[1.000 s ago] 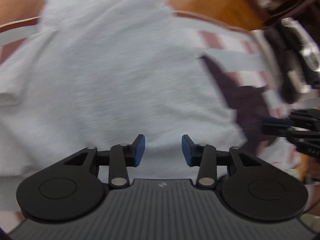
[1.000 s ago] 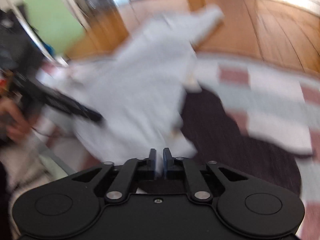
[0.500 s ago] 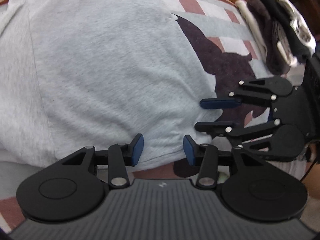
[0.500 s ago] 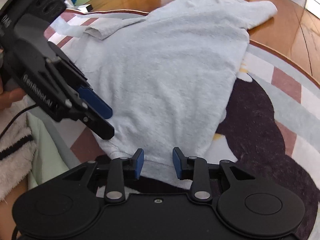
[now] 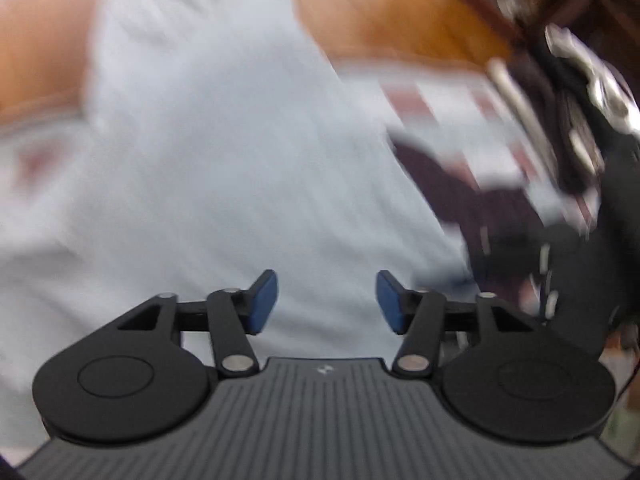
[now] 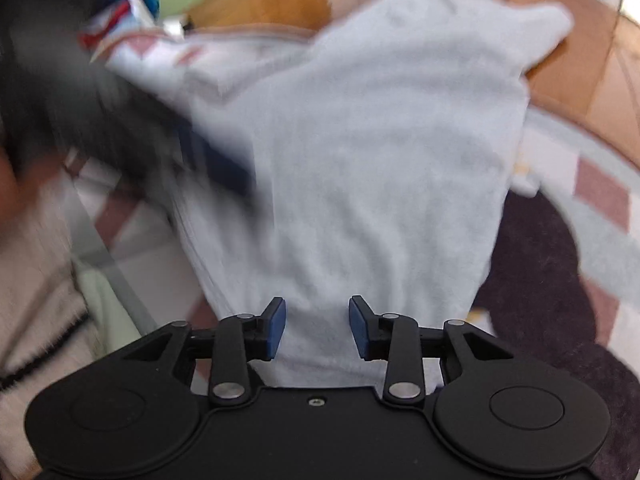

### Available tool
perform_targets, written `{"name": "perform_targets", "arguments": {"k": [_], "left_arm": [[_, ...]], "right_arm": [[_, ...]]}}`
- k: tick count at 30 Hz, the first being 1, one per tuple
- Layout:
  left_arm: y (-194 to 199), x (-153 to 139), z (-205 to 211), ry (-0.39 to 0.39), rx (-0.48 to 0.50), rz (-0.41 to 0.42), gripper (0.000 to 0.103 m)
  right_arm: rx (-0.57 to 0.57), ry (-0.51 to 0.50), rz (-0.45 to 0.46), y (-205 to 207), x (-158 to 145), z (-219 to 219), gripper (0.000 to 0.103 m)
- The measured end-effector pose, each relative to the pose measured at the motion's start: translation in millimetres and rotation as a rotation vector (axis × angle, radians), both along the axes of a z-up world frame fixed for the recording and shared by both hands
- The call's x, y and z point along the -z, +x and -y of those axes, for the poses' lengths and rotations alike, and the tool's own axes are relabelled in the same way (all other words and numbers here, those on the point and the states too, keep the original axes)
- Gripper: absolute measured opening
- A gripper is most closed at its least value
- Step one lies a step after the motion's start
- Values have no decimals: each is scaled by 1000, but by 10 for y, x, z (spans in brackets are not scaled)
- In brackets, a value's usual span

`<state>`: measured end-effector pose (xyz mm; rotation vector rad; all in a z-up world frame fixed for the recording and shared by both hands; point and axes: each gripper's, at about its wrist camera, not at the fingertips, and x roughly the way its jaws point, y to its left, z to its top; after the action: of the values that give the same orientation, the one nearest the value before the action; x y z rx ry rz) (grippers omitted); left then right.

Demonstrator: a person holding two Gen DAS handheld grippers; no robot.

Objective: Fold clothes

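Compared with half a second ago, both views are now blurring from motion, and the left gripper (image 5: 327, 300) is spreading its blue pads wider apart, holding nothing between them. The right gripper (image 6: 317, 328) is also standing with jaws apart (a moderate gap), and the hem of the grey T-shirt (image 6: 360, 168) is lying between and under its pads without being pinched. In the right wrist view the left gripper is now smearing into a dark streak at the left; the white lettering that was visible on its body earlier is no longer readable. No other writing can be read. The T-shirt is lying spread over the patterned rug (image 6: 600, 184), its far sleeve reaching onto the wooden floor (image 6: 580, 80). Both grippers are hovering low at its near edge.
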<state>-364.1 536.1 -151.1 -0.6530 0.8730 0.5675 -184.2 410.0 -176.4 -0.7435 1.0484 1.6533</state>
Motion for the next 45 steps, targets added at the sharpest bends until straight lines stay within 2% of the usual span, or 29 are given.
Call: {"name": "perform_targets", "arguments": {"k": [1,3,4,5,7,10,12,14,15,17,18,21,23,25,27,28,29,31,33,36,38,41,43,45], "left_arm": [[-93,-97,-70,61,-52,-1,67],[-306,-171,-231,156,-192,-62,67],[-422,-148,-334,152,-258,-84,67],[-546,-116,-443,137,-328,-102,67],[-852,19,-709,20,-505,-96,67],[-1294,167,-1055,-133,-742,-8,65],[-1430,155,-1203,-160,-793,63,66],[-1465,156,-1262,-152,-832,88,67],[-1488,168,-1286,-151,-854,97,67],[-1577,293,-1284,-180,-912,92,65],[-1637,368,-1276,-209,-929,120,65],[-1827,530,-1287,-283,-941,242,65],[-1894,618,-1340,-325,-930,303,65],[-1846,702,-1403,-350,-886,308,65],[-1794,777,-1459,-367,-844,313,64],[-1752,770,-1458,-343,-828,310,64],[-1702,736,-1465,-322,-806,299,38],[-1573,677,-1465,-272,-750,272,7],[-1475,613,-1451,-232,-713,285,3],[-1385,482,-1431,-177,-661,319,1],[-1392,439,-1446,-144,-654,317,1],[-1496,485,-1514,-165,-691,355,1],[-1573,506,-1545,-172,-715,368,1],[-1604,501,-1558,-172,-731,334,1]], "right_arm": [[4,-9,-16,10,6,-2,43],[12,-28,-49,29,19,-5,45],[16,-37,-65,39,26,-7,45],[20,-47,-81,49,32,-8,45],[28,-65,-113,68,45,-12,45],[-13,-56,-87,38,-247,-131,45],[-48,-45,-59,9,-485,-227,45],[-83,-34,-31,-20,-723,-322,45],[-122,-32,13,-72,-859,-406,45],[-245,-53,176,-272,-1136,-656,45],[-301,-90,271,-387,-1224,-782,45],[-452,-170,463,-644,-1445,-1031,45],[-545,-163,513,-808,-1502,-1189,45],[-573,-109,495,-927,-1490,-1422,45],[-548,-30,413,-1010,-1411,-1705,45],[-531,13,365,-1030,-1339,-1844,45],[-513,56,317,-1050,-1267,-1983,45],[-464,152,299,-1055,-974,-2191,45],[-405,229,315,-1037,-616,-2364,45],[-364,237,271,-965,-242,-2484,44],[-413,229,278,-993,-80,-2535,44],[-512,247,356,-1136,73,-2588,44],[-575,246,343,-1210,117,-2675,46],[-621,209,308,-1283,161,-2784,48]]}}
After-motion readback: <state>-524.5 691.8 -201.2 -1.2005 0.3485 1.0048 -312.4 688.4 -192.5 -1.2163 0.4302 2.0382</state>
